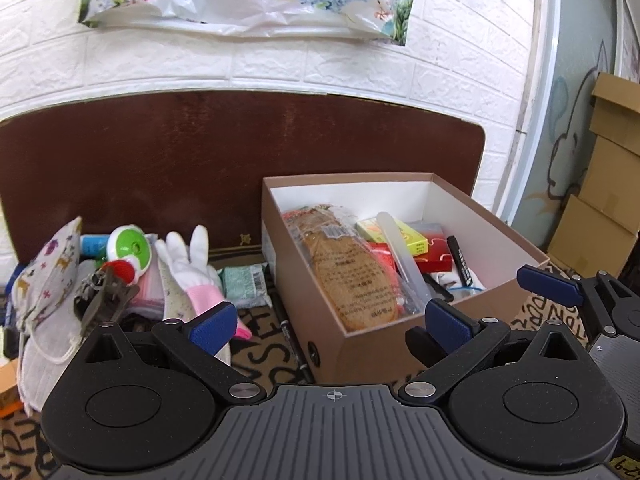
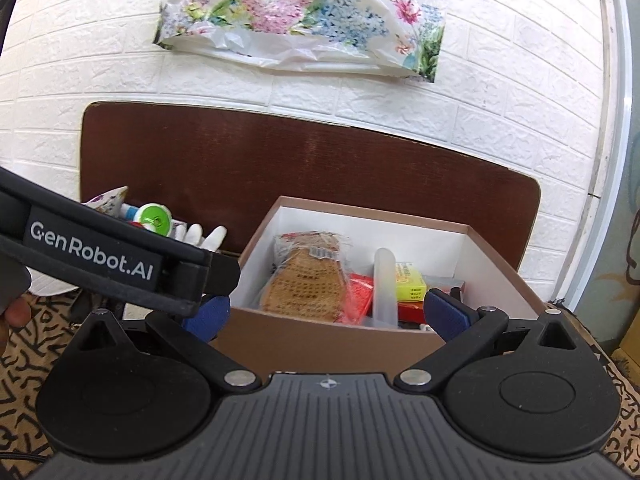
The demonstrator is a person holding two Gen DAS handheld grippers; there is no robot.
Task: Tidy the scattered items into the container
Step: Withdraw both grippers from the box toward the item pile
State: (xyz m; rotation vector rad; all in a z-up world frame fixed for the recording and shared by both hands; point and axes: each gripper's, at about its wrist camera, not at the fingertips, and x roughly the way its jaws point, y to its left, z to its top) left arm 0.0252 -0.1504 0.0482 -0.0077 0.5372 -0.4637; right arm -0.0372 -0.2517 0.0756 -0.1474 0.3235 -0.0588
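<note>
On the patterned mat [image 1: 264, 344], one brown box [image 1: 372, 344] is sitting right of a loose pile: one white glove [image 1: 188, 264], one printed face mask [image 1: 48, 280], one green-and-white round gadget [image 1: 130, 246], one teal packet [image 1: 244, 286]. Inside the box are lying one insole pack [image 1: 348, 276], one yellow carton [image 1: 396, 234], one clear tube [image 1: 400, 256]. Left hand-held gripper [image 1: 332, 322] is hovering released, empty, over the box's near-left corner. Right hand-held gripper [image 2: 326, 316] is also gaping, empty, over the near rim. Box's far half is offering room.
</note>
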